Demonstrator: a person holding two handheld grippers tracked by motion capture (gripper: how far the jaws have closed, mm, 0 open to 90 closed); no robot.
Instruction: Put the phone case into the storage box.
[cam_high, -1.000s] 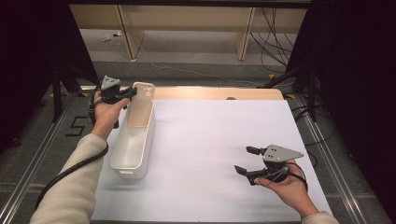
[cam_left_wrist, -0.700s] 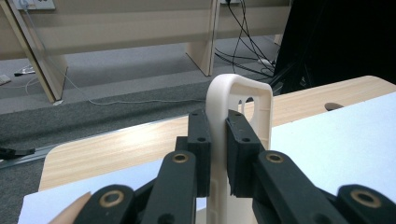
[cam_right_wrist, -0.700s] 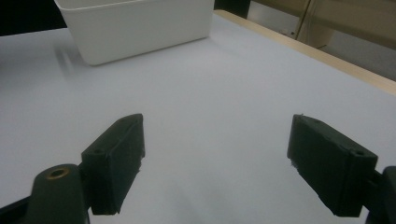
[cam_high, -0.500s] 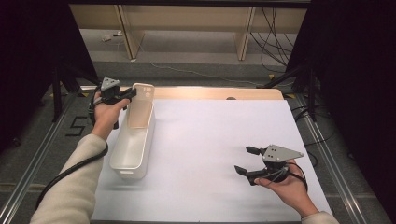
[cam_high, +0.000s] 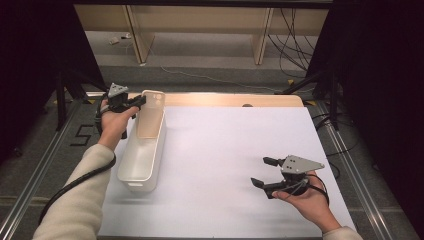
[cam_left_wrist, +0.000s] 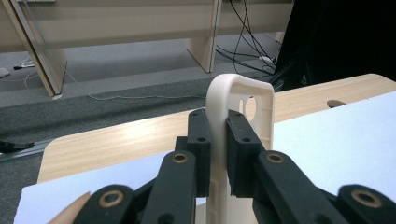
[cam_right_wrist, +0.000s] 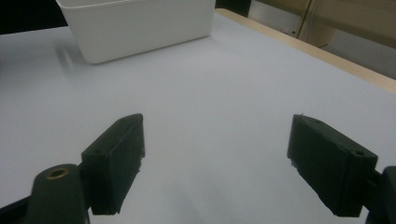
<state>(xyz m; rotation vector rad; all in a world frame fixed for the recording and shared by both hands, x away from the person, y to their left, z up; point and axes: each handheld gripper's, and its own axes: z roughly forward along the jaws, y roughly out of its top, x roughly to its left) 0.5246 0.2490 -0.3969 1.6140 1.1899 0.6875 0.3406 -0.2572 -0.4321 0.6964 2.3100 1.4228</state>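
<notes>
A long white plastic bin (cam_high: 142, 150) lies lengthwise along the left edge of the white sheet. Its far end wall stands tall, with a handle hole near the top. My left gripper (cam_high: 137, 101) reaches in from the left and is shut on that wall's rim. In the left gripper view the two black pads of the left gripper (cam_left_wrist: 218, 135) press on either side of the bin's thin cream rim (cam_left_wrist: 243, 93). My right gripper (cam_high: 261, 172) rests low at the front right of the sheet, open and pointing left. The right gripper (cam_right_wrist: 215, 154) has nothing between its fingers; the bin (cam_right_wrist: 140, 23) lies far ahead.
The white sheet (cam_high: 225, 145) covers most of a wooden table, whose bare far strip (cam_high: 225, 100) shows beyond it. Metal rails run along both sides of the table. Beyond lie grey floor, desk legs and loose cables (cam_high: 295, 30).
</notes>
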